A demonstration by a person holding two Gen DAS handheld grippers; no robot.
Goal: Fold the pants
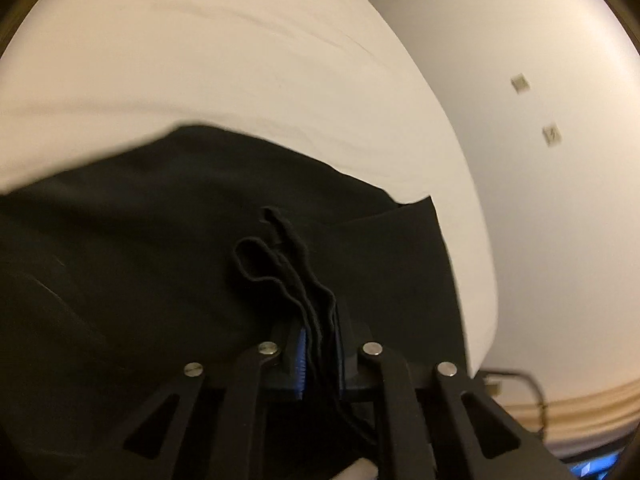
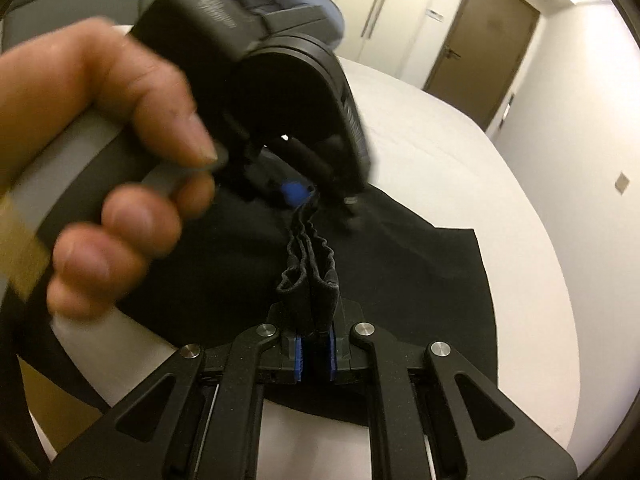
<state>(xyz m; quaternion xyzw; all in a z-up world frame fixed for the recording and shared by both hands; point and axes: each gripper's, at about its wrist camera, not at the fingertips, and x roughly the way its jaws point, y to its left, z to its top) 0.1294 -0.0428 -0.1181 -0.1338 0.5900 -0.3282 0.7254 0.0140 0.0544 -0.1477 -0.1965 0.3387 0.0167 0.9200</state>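
Black pants (image 1: pixel 168 216) lie on a white bed (image 1: pixel 200 60). My left gripper (image 1: pixel 320 344) is shut on a bunched, folded edge of the pants, which sticks up in wavy layers between the blue pads (image 1: pixel 301 354). My right gripper (image 2: pixel 316 344) is shut on another gathered part of the same edge of the pants (image 2: pixel 400 272). In the right wrist view the left gripper (image 2: pixel 308 196) shows just ahead, held by a hand (image 2: pixel 100 152), with the edge stretched short between the two grippers.
The white bed (image 2: pixel 460 160) fills most of both views. A white wall (image 1: pixel 540 200) with small switch plates stands to the right. A brown door (image 2: pixel 484 40) is at the far right. Pillows and a grey headboard (image 2: pixel 60 8) lie at the back.
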